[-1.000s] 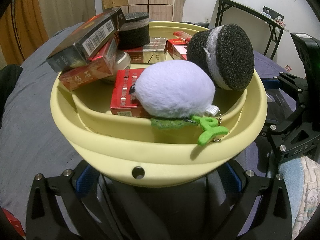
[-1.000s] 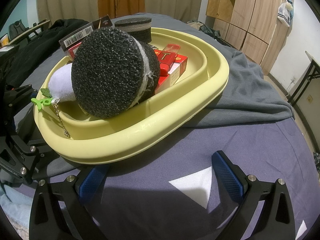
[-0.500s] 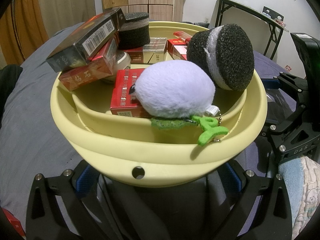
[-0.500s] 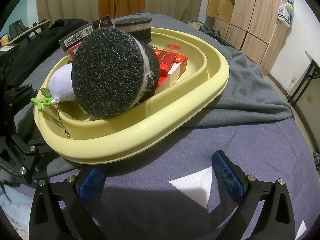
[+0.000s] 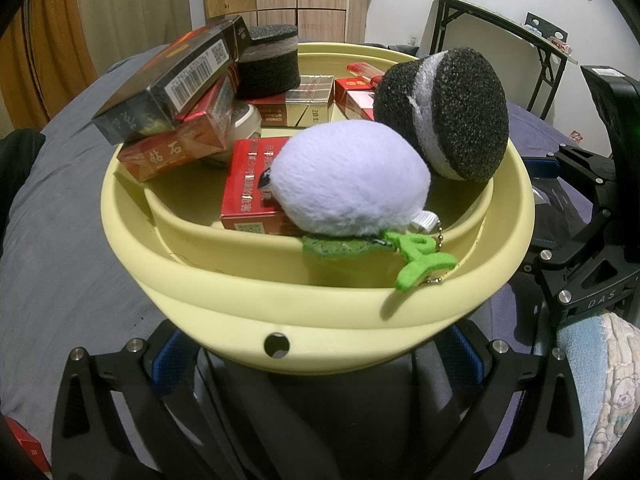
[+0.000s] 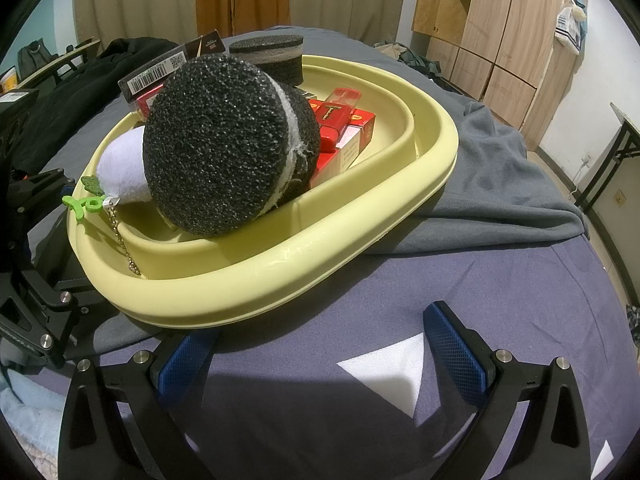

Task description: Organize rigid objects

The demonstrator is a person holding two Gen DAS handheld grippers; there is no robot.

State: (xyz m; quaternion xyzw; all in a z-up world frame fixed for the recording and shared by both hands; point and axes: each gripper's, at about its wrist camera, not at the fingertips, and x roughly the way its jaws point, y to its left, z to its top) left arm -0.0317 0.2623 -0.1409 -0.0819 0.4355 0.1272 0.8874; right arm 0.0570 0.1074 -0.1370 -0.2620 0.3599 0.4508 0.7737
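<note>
While we look along the left gripper (image 5: pixel 316 356), its two blue-padded fingers (image 5: pixel 170 360) stand wide apart on either side of the near end of a pale yellow basin (image 5: pixel 320 304), whose rim hangs just above them; neither pad visibly touches the plastic, so we call these tongs released. The basin sits on a bed covered by a grey blanket (image 5: pixel 52 240) and a purple sheet (image 6: pixel 400 280). Inside it we see a white plush toy (image 5: pixel 348 184) with a green felt tag (image 5: pixel 420 260) and a bead chain drooping over the inner rim, lying partly on a red carton (image 5: pixel 248 188). A round black sponge with a white band (image 5: pixel 448 112) leans tilted against the right wall. At the left, a dark carton with a barcode (image 5: pixel 176 84) rests on another red carton (image 5: pixel 176 148) that overhangs the rim, and a second black sponge disc (image 5: pixel 272 60) stands behind them on more red and gold packs (image 5: pixel 304 100).

From the right wrist view, the right gripper (image 6: pixel 320 356) is likewise released, its blue fingers (image 6: pixel 454 344) spread above the purple sheet; the left one lies just beneath the basin's rim, the right one well clear of it. We can see the left gripper's black frame at the far left edge of that view
</note>
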